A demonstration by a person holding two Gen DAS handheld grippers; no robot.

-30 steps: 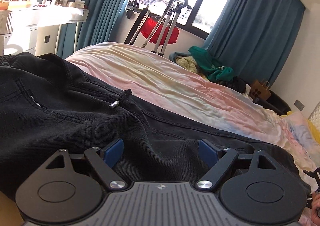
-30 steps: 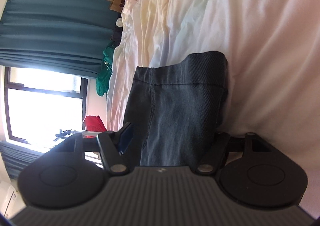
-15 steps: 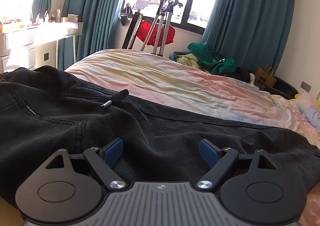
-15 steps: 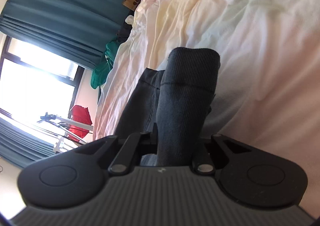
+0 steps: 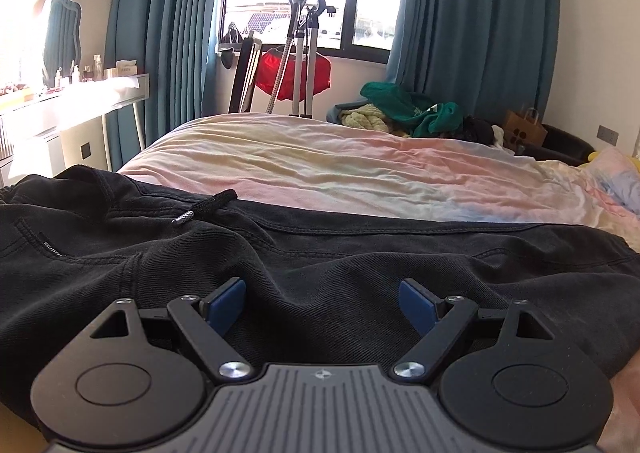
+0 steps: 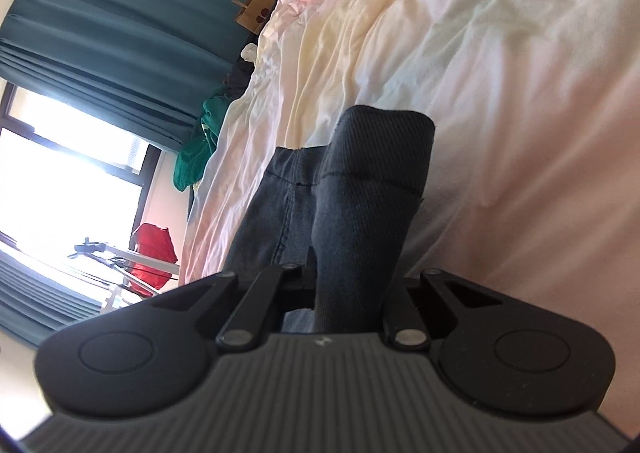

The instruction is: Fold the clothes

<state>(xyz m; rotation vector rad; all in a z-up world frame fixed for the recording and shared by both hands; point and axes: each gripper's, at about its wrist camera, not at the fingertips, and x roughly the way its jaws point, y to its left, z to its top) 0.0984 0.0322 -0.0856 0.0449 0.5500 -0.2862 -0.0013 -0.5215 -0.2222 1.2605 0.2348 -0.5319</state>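
Right tool [image 6: 344,285] is pinched tight on the leg end of the black pants [image 5: 280,261] — left tool [image 5: 322,301] sits wide apart, low over them. Pants lie flat across the bed [image 5: 360,169]. I think a fast pull could slip the cloth out, or drag the pants crooked.
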